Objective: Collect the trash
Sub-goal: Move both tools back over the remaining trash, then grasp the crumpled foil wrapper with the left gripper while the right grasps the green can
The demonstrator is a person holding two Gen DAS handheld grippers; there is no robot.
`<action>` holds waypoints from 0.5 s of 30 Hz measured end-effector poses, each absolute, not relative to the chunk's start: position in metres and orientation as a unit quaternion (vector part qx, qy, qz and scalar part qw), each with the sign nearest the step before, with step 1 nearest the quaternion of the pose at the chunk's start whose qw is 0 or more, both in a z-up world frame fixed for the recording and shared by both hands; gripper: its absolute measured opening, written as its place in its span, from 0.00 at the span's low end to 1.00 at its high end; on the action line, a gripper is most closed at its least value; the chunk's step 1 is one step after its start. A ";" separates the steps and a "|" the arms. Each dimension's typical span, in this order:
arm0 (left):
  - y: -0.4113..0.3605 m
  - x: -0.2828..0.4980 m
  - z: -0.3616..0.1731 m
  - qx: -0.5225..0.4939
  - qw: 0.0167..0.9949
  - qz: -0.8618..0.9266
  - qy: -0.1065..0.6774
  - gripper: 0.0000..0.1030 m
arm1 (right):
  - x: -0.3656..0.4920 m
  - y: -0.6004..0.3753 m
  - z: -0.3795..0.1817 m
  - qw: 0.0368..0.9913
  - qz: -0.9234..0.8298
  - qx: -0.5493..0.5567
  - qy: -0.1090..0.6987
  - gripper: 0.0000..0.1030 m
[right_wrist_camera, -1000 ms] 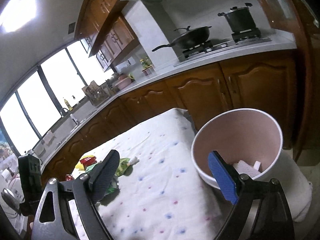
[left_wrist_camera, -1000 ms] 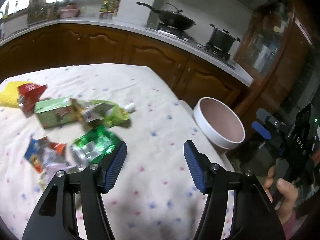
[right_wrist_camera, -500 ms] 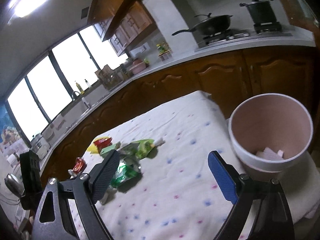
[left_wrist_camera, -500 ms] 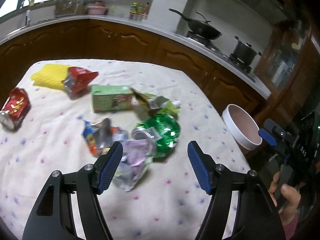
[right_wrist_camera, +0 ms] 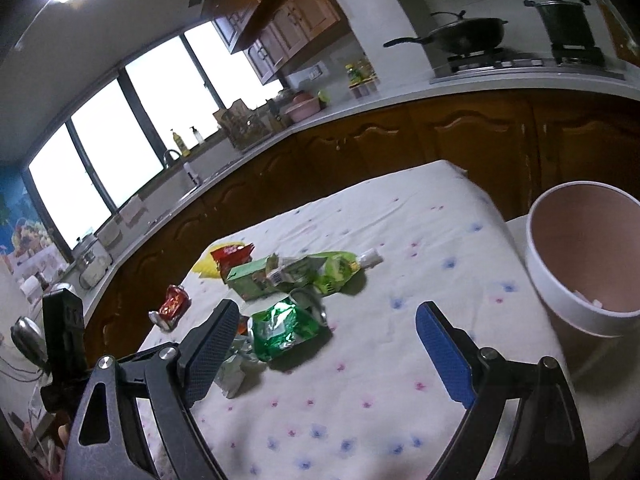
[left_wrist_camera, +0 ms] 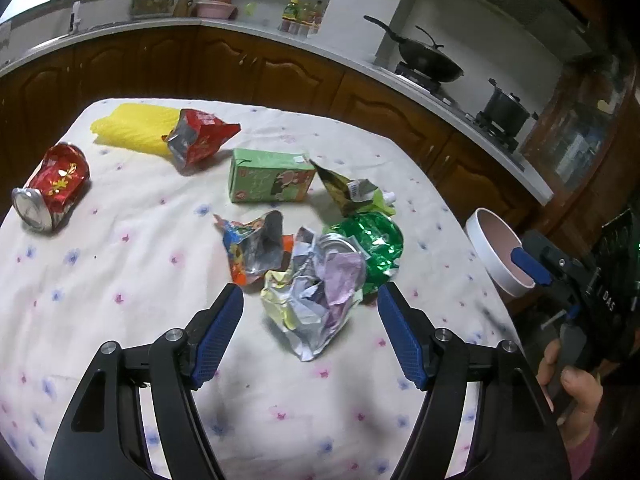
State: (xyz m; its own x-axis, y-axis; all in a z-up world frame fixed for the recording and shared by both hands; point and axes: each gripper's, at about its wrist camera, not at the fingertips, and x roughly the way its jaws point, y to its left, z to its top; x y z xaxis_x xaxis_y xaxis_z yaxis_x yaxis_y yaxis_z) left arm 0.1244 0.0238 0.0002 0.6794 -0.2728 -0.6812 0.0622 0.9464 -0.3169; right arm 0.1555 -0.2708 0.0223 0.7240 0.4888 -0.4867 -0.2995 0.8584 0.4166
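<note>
Trash lies scattered on the flowered tablecloth (left_wrist_camera: 120, 264). A crumpled silver and purple wrapper (left_wrist_camera: 320, 300) sits between the tips of my left gripper (left_wrist_camera: 308, 300), whose jaws are opening; the pads do not touch it. Just behind lie a crushed green can (left_wrist_camera: 376, 244), a colourful wrapper (left_wrist_camera: 252, 248), a green carton (left_wrist_camera: 268, 180) and a green pouch (left_wrist_camera: 356, 196). My right gripper (right_wrist_camera: 326, 312) hangs open above the cloth, empty, with the green can (right_wrist_camera: 288, 328) beyond its left finger. The white bin (right_wrist_camera: 560, 304) stands at the table's right end.
A crushed red can (left_wrist_camera: 52, 188), a red wrapper (left_wrist_camera: 200, 140) and a yellow bag (left_wrist_camera: 132, 128) lie at the far left. Wooden cabinets and a counter with a wok (left_wrist_camera: 428, 60) and pot (left_wrist_camera: 506, 110) run behind. A hand (left_wrist_camera: 576, 392) holds the right gripper at the right edge.
Both views swung left, from the bin toward the trash pile. The left gripper came up to the crumpled wrapper and its jaws widened. The right gripper drew away from the bin.
</note>
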 end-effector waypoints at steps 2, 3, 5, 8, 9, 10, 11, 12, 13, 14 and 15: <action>0.026 0.126 -0.001 -0.142 0.904 -0.095 0.392 0.69 | 0.158 -0.265 0.021 0.914 0.219 0.153 0.305 0.89; 0.026 0.127 -0.002 -0.143 0.904 -0.095 0.393 0.69 | 0.160 -0.261 0.020 0.913 0.221 0.150 0.308 0.89; 0.025 0.128 -0.003 -0.142 0.903 -0.097 0.393 0.69 | 0.164 -0.254 0.017 0.912 0.223 0.144 0.313 0.89; 0.022 0.132 -0.004 -0.146 0.900 -0.104 0.398 0.69 | 0.171 -0.244 0.013 0.908 0.230 0.134 0.322 0.89; 0.021 0.133 -0.004 -0.147 0.899 -0.106 0.399 0.69 | 0.175 -0.239 0.011 0.907 0.231 0.127 0.328 0.88; 0.020 0.134 -0.003 -0.147 0.899 -0.108 0.398 0.69 | 0.178 -0.236 0.009 0.907 0.231 0.122 0.331 0.87; 0.019 0.135 -0.002 -0.147 0.899 -0.109 0.397 0.69 | 0.182 -0.232 0.007 0.906 0.231 0.115 0.335 0.87; 0.018 0.136 -0.001 -0.146 0.900 -0.110 0.395 0.69 | 0.185 -0.228 0.006 0.905 0.232 0.108 0.338 0.85; 0.017 0.137 -0.001 -0.144 0.901 -0.112 0.394 0.69 | 0.188 -0.225 0.005 0.905 0.233 0.101 0.341 0.80; 0.014 0.138 0.000 -0.140 0.901 -0.112 0.394 0.69 | 0.192 -0.221 0.004 0.904 0.234 0.092 0.344 0.76; 0.012 0.140 0.000 -0.136 0.902 -0.111 0.395 0.69 | 0.195 -0.217 0.003 0.904 0.235 0.084 0.348 0.74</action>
State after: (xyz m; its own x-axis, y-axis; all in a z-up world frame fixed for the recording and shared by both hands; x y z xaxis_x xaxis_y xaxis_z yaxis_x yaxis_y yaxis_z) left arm 0.1396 0.0120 -0.0003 0.6643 -0.3068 -0.6816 0.0924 0.9386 -0.3325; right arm 0.1950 -0.2168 0.0027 0.6470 0.4842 -0.5890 -0.3668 0.8749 0.3163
